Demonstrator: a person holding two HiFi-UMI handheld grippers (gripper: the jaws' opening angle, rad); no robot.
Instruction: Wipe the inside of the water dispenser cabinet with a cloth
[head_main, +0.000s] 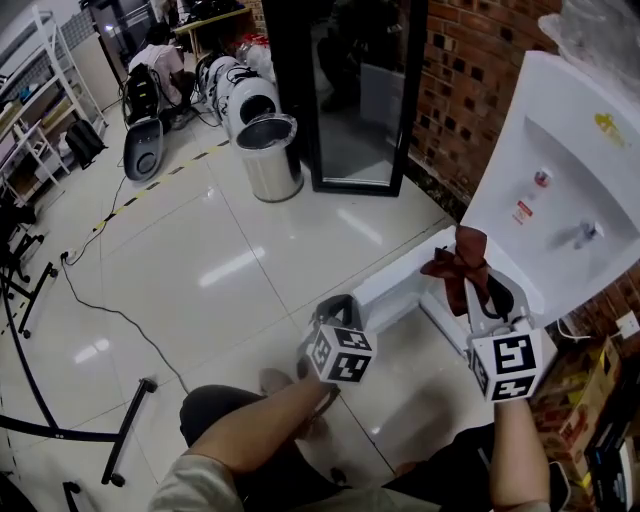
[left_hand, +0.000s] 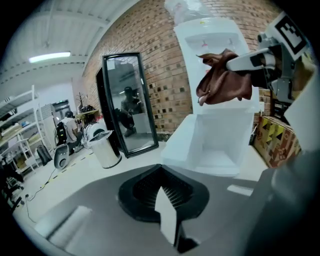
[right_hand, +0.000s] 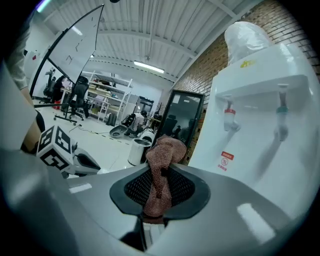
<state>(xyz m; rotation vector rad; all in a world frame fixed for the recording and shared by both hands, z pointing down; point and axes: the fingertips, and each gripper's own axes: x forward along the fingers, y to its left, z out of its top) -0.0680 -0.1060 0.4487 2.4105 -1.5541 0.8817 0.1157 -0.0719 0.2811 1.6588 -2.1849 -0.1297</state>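
The white water dispenser (head_main: 560, 180) stands against the brick wall on the right. Its low cabinet (left_hand: 220, 145) is open, with the door (head_main: 395, 285) swung out toward the floor. My right gripper (head_main: 488, 298) is shut on a brown cloth (head_main: 462, 262), which bunches up above the jaws (right_hand: 161, 170) in front of the dispenser's tap panel (right_hand: 255, 120). My left gripper (head_main: 338, 308) hangs to the left of the open door, shut with nothing between its jaws (left_hand: 167, 200). From the left gripper view the cloth (left_hand: 222, 80) hangs above the cabinet opening.
A tall black-framed mirror (head_main: 350, 100) leans on the wall, with a steel bin (head_main: 270, 155) beside it. A cardboard box (left_hand: 272, 137) sits right of the dispenser. Cables (head_main: 100, 300) and a black stand (head_main: 125, 430) lie on the white tiles at left. My knees show at the bottom of the head view.
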